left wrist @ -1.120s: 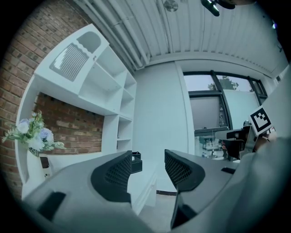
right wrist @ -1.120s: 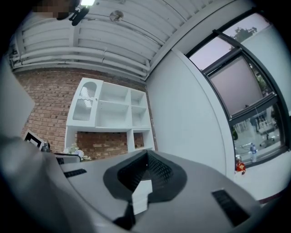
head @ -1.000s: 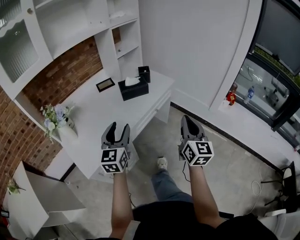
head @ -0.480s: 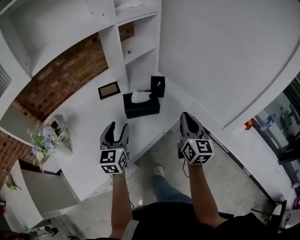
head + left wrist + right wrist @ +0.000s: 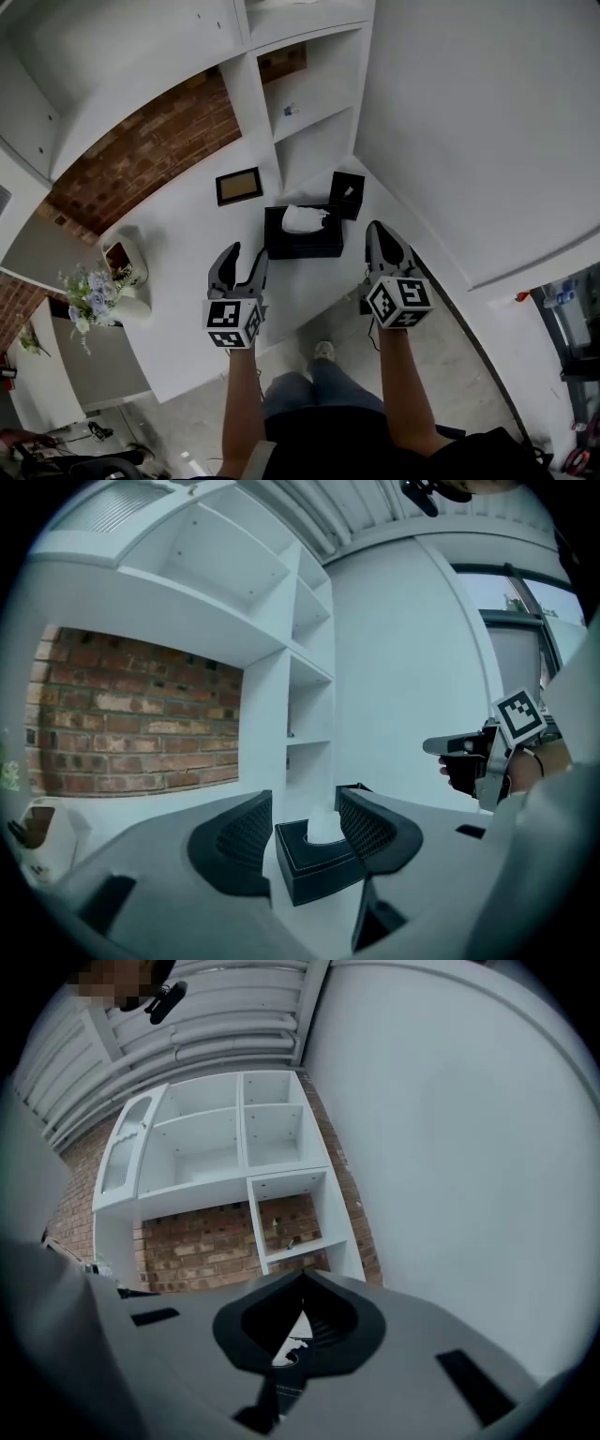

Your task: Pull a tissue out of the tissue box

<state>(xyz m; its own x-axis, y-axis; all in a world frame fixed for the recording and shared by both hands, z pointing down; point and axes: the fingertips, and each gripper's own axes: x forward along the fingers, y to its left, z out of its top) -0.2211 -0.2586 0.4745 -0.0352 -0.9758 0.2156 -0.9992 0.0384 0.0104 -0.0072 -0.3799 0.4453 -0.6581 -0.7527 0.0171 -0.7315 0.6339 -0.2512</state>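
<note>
Hovering near tissue box (image 5: 302, 247) | left gripper (image 5: 247, 253) jaws apart | right gripper (image 5: 377, 231) closed

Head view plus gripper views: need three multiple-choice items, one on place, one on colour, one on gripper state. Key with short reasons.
1. Where is the tissue box relative to the left gripper?
A. Ahead of its tips, on the desk
B. Clamped in it
C. Behind it

2. What colour is the box?
A. White
B. Black
C. Red

3. What state is the left gripper in?
A. Shut on the box
B. Shut, empty
C. Open, empty

Key:
1 A: the head view shows the box standing on the desk beyond the tips.
2 B: its sides are black; only the tissue poking from the top is white.
3 C: the left gripper view shows the jaws apart, gripping nothing, with the box farther off between them.
</note>
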